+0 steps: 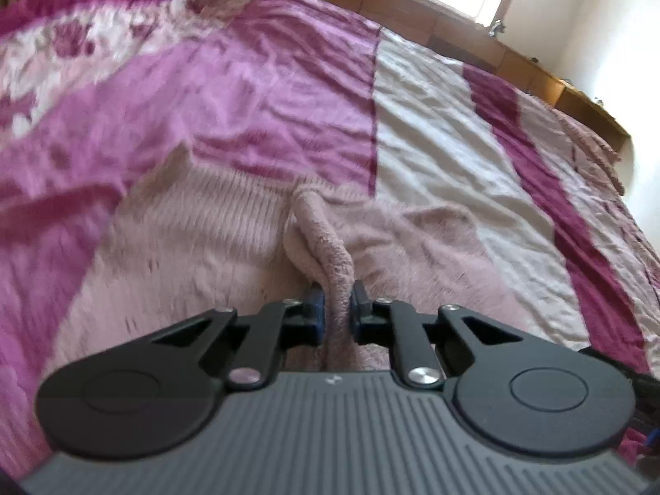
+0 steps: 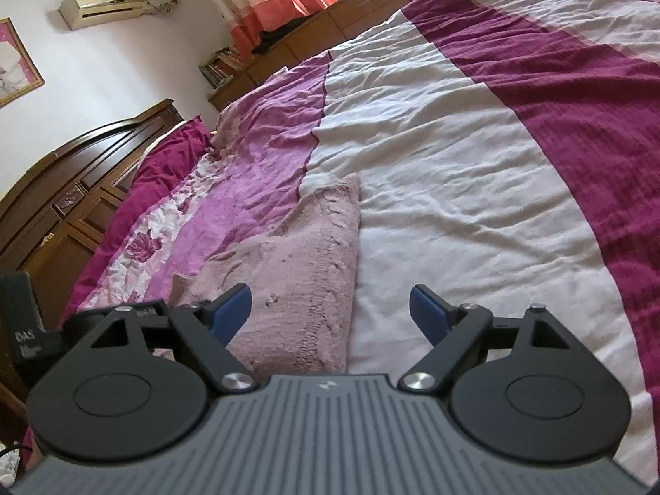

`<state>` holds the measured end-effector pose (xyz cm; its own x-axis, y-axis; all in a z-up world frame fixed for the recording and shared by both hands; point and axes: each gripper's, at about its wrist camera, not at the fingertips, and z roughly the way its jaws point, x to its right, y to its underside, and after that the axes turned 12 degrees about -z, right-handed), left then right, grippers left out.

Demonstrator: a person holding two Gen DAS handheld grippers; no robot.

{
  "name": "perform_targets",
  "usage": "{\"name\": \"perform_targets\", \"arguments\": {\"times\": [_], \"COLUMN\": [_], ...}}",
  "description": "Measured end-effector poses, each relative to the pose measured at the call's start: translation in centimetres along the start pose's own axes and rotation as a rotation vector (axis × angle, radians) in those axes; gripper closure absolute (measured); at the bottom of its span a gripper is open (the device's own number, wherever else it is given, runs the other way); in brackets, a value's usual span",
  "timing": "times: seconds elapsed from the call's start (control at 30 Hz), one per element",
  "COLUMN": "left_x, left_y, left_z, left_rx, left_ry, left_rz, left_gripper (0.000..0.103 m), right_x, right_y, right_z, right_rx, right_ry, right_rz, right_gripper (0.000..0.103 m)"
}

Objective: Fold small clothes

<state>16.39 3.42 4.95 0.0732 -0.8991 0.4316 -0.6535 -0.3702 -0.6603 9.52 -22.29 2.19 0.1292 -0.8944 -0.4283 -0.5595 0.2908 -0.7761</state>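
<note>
On the striped bedspread [image 2: 474, 156], our left gripper [image 1: 337, 303] pinches the pink knit garment [image 1: 330, 247] (bunched fold); right gripper [image 2: 330, 313] gapes wide, holding nothing.

Each gripper, left [image 1: 337, 305] and right [image 2: 330, 315], had a grey ribbed body, two black round housings and black linkage arms. Silver screws sat at the pivots. The fingertips [image 2: 233, 309] carried blue pads.

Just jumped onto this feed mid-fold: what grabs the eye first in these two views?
The left gripper is shut on a pinched-up ridge of the fuzzy pink garment, dead centre of its view. The right gripper hangs open over the garment's right edge. Under everything spreads the bedspread, boldly striped magenta and white.
</note>
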Motion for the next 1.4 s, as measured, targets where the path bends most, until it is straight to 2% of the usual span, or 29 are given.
{"name": "perform_targets", "arguments": {"times": [0.17, 0.27, 0.4, 0.67, 0.87, 1.0, 1.1, 1.17, 1.27, 1.33, 1.4], "left_x": [0.1, 0.2, -1.8, -8.8, -10.6, -11.0, -11.3, -11.6, -11.9, -12.0, -12.0], "left_y": [-3.4, -4.6, -5.0, -4.9, -4.4, -4.3, -4.3, -4.2, -3.9, -3.5, -3.1], "left_z": [-2.8, -4.5, -5.1, -4.2, -3.4, -3.6, -4.4, -5.0, -5.7, -5.8, -5.5], "left_rx": [0.023, 0.06, 0.055, 0.029, 0.0, -0.012, -0.025, -0.038, -0.059, -0.075, -0.098], "left_ry": [0.03, -0.012, -0.072, -0.183, -0.184, -0.164, -0.15, -0.139, -0.101, -0.092, -0.092], "left_rz": [0.024, 0.109, 0.139, 0.01, 0.003, -0.065, -0.086, -0.106, -0.139, -0.147, -0.142], "left_gripper": [0.089, 0.089, 0.089, 0.089, 0.088, 0.085, 0.075, 0.058, 0.04, 0.032, 0.032], "right_x": [-0.8, -1.7, -3.0, -5.0, -7.0, -7.8, -7.5, -7.1, -6.5, -5.9, -5.4], "right_y": [-0.3, -0.4, -0.1, 0.8, 1.1, 0.9, 0.5, 0.4, 0.3, 0.2, 0.3], "right_z": [-0.2, -0.2, 0.1, 0.8, 2.0, 2.9, 3.8, 4.3, 5.3, 6.2, 7.3], "right_rx": [0.009, 0.008, -0.005, -0.049, -0.09, -0.128, -0.152, -0.162, -0.183, -0.2, -0.223], "right_ry": [-0.019, -0.03, -0.043, -0.06, -0.085, -0.122, -0.137, -0.145, -0.168, -0.179, -0.182], "right_rz": [-0.006, -0.028, -0.064, -0.133, -0.191, -0.18, -0.143, -0.106, -0.038, 0.011, 0.059], "right_gripper": [0.014, 0.014, 0.014, 0.014, 0.014, 0.014, 0.013, 0.013, 0.011, 0.01, 0.01]}}
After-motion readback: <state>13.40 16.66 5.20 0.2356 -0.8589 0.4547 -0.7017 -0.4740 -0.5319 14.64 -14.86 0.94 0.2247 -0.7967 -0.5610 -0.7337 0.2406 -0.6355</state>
